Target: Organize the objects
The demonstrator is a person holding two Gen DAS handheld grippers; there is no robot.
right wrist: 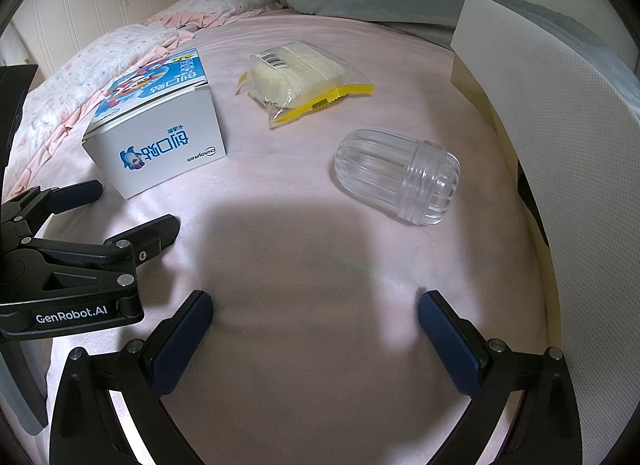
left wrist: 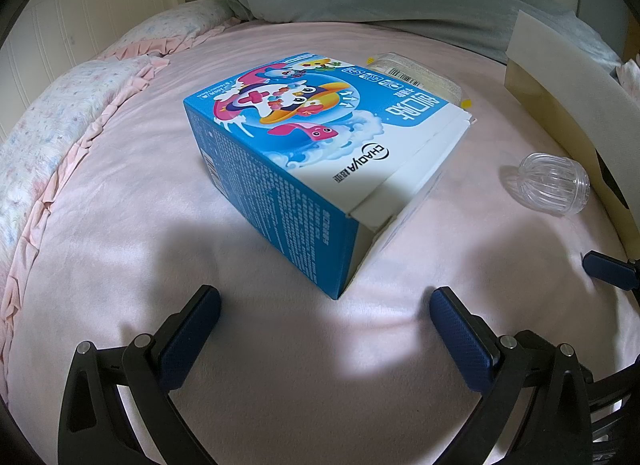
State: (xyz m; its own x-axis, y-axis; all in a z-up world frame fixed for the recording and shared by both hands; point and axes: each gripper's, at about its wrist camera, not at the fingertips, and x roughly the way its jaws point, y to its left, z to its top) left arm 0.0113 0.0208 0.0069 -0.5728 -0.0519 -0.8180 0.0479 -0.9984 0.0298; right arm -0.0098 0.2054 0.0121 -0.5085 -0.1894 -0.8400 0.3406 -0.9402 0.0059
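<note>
Left wrist view: the left claw gapes wide and empty just short of the box on the bed — its near corner pointing between the fingers, so a grab could skew it.

Right wrist view: the right claw is wide, empty; the clear jar could roll away — snack packet beyond, bag alongside

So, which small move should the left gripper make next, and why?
Probably ease the left gripper forward toward the blue box. It is open and empty, and the box's near corner points between the fingers. The right gripper, also open, faces the clear jar lying on its side.
</note>
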